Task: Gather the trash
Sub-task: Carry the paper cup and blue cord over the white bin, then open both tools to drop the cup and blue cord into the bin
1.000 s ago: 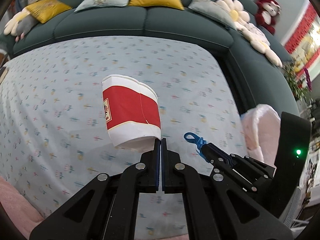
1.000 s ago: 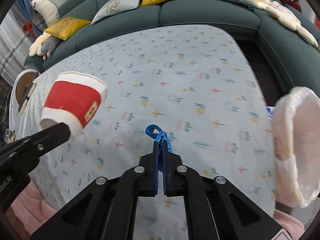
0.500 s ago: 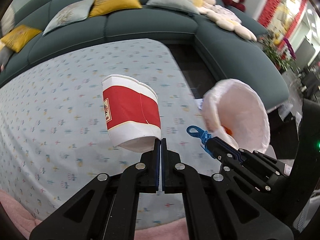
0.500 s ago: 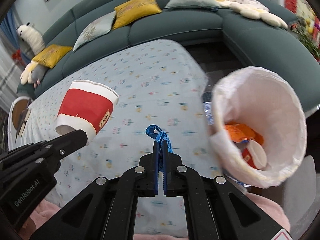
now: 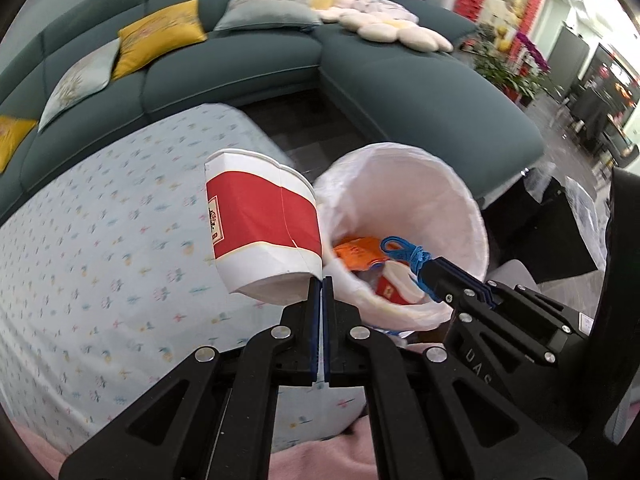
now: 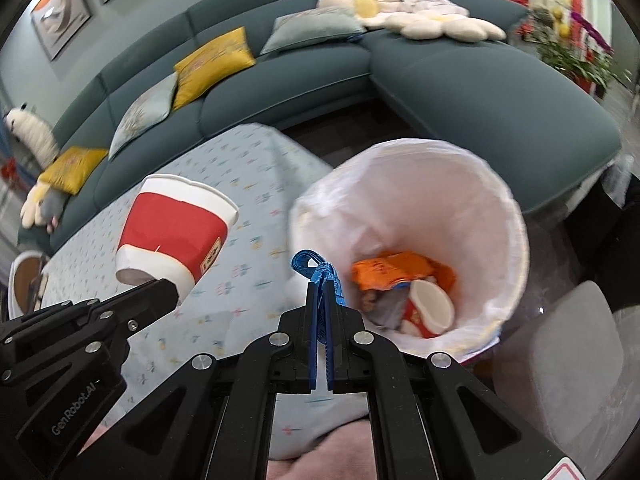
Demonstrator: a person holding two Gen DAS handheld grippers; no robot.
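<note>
Transport step: left gripper (image 5: 321,280) pinches the cup (image 5: 262,228) by its base, held above the counter (image 5: 100,260) just left of the bin (image 5: 460,200); right gripper (image 6: 323,285) clamps a blue strap (image 6: 310,266). Next, judged: carry both over the bin's mouth, then release.

Two yellow cushions (image 5: 162,42), two grey cushions (image 5: 266,14), one bin (image 5: 472,208), two red-and-white cups (image 5: 262,226).
</note>
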